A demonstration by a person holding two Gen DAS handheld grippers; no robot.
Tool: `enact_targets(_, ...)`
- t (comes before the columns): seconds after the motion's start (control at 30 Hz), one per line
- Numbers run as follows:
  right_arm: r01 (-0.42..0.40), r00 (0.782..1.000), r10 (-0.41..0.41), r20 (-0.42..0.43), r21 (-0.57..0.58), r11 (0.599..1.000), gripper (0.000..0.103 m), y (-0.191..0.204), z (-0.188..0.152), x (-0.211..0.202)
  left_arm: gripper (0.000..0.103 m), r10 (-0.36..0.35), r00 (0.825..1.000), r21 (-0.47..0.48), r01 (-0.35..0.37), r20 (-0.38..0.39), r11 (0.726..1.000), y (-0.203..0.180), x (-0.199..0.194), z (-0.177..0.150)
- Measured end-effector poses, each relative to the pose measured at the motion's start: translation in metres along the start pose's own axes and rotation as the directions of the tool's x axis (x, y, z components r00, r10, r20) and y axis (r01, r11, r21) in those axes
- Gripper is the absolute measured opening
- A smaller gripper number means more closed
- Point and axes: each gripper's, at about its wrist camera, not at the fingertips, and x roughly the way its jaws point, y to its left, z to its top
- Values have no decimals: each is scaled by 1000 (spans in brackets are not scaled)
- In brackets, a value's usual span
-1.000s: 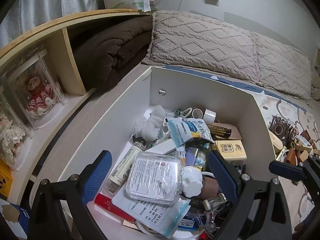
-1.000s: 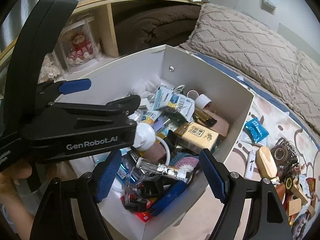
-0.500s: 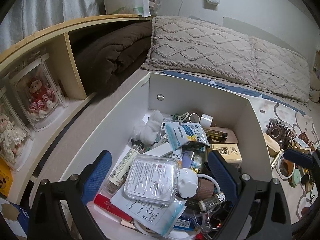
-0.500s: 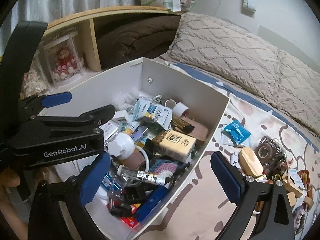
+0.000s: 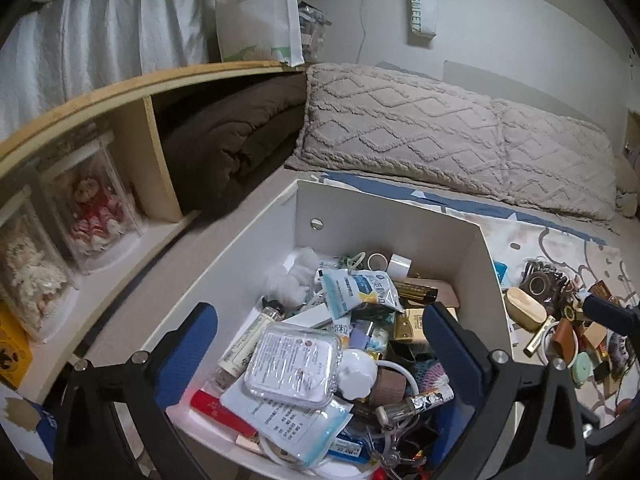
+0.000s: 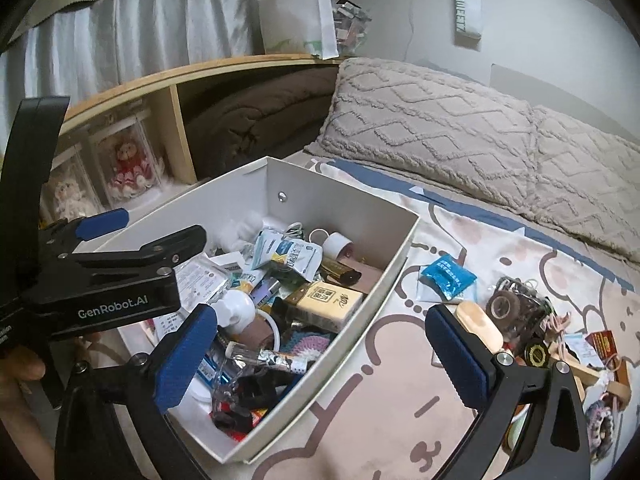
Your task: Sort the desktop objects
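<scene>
White open-topped box (image 5: 404, 232), one, on a patterned bedsheet (image 6: 384, 356), crammed with small items: one clear plastic case (image 5: 294, 362), one blue-and-white sachet (image 5: 360, 286), one yellow carton (image 6: 328, 300), two tape rolls at its far wall; right of the box lie one blue sachet (image 6: 446, 278), one wooden oval (image 6: 478, 326) and a tangled heap of oddments (image 6: 528, 320). Behind the box, two grey knitted pillows (image 5: 440, 136). Left gripper (image 5: 320, 360) hangs tilted down over the box, right gripper (image 6: 320, 354) straddles its right wall; both have just been spreading their jaws wide, gripping nothing.
</scene>
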Motion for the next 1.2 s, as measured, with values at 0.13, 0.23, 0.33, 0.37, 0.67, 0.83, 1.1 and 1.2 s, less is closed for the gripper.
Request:
enact_targets(0.13, 5, 1000, -5, 16, 11, 1000, 103, -7, -6, -9, 103, -1, 1000, 15, 0, 18, 1000, -7, -14, -5)
enact_targets(0.23, 10, 999, -11, 39, 22, 1000, 103, -12, -9, -19, 103, 3, 999, 22, -3, 33, 1000, -10, -25, -9)
enact_targets(0.33, 20, 998, -22, 67, 19, 1000, 103, -14, -13, -32, 103, -10, 999, 7, 10, 41, 1000, -9, -36, -17)
enact_targets(0.37, 24, 997, -25, 73, 15, 1000, 103, -14, -13, -35, 103, -6, 999, 5, 5, 45, 1000, -9, -39, -21)
enact_targets(0.67, 44, 992, -42, 117, -15, 999, 103, -10, -34, -64, 103, 0, 998, -22, 2, 59, 1000, -4, -59, -60)
enact_targets(0.83, 72, 990, -68, 125, -23, 997, 103, -11, -49, -75, 103, -21, 996, -44, 25, 85, 999, -1, -74, -75)
enact_targets(1.1, 79, 985, -78, 156, -1, 997, 103, -19, -74, -98, 103, -25, 990, -27, 29, 141, 999, -5, -106, -93)
enact_targets(1.2, 80, 982, -78, 172, -7, 997, 103, -22, -80, -106, 103, -28, 986, -15, 31, 165, 999, -8, -119, -101)
